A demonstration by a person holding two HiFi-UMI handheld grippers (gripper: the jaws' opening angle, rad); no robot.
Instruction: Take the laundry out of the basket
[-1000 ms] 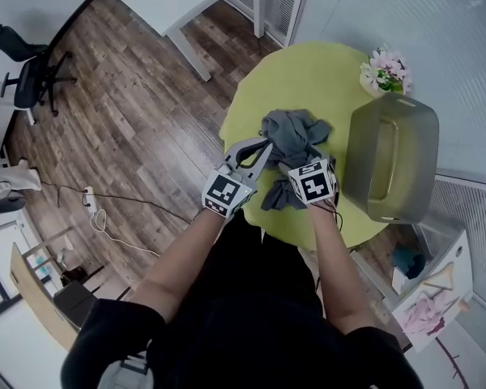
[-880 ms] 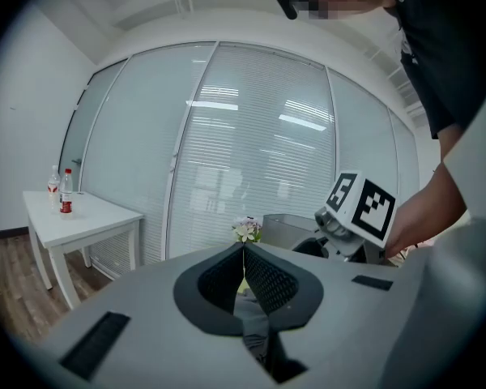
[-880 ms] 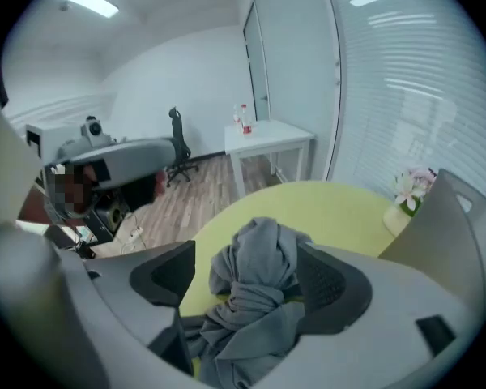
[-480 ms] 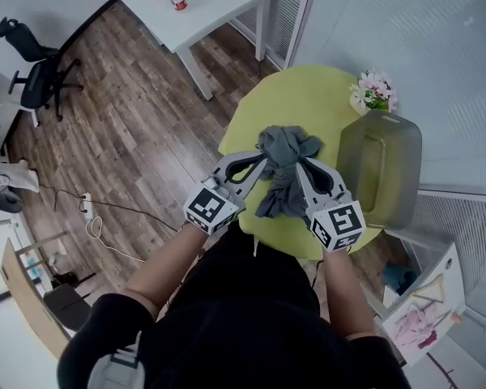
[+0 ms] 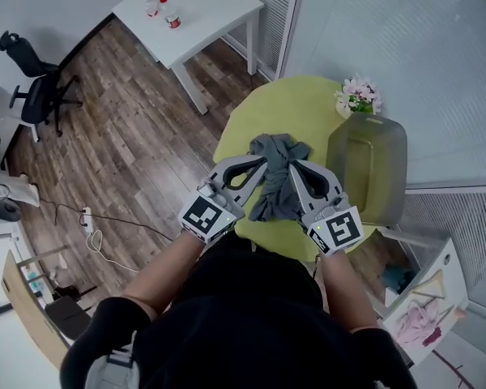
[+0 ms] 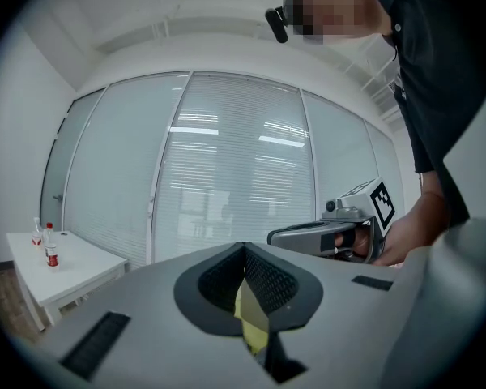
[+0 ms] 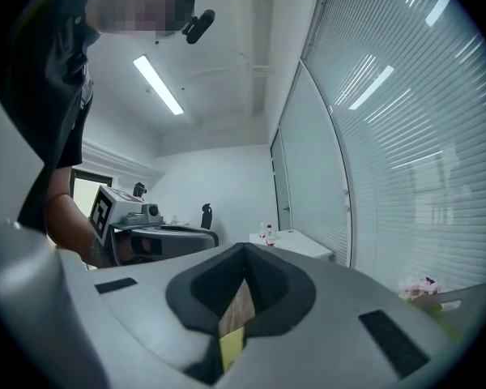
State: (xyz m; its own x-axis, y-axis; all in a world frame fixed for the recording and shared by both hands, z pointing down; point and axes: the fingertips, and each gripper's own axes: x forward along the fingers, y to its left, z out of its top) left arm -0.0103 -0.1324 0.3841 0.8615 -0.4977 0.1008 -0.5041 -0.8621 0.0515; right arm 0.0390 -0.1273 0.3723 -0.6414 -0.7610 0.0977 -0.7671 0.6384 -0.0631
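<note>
Two grippers are held side by side above a round yellow-green worktop (image 5: 247,124), their tips angled in toward each other, with a grey garment (image 5: 273,189) bunched between them. The left gripper (image 5: 262,163) has its jaws pressed together in its own view, with only a slit of yellow worktop showing through the gap behind the tips. The right gripper (image 5: 292,166) has just been closing, and its jaws now stand fully together as well. Neither gripper view shows cloth, but from the head view the garment gathers at both sets of tips and hangs down from them toward the person, so each appears pinched on it. The garment is out of the basket (image 5: 340,164), a grey-green tub standing on the right side of the worktop, just right of the right gripper. A small bunch of pink flowers (image 5: 357,96) sits at the far edge of the basket. Farther off to the left, a white table (image 5: 206,14) carries small bottles (image 5: 172,21), and a black office chair (image 5: 32,87) stands on the wooden floor (image 5: 130,136).
</note>
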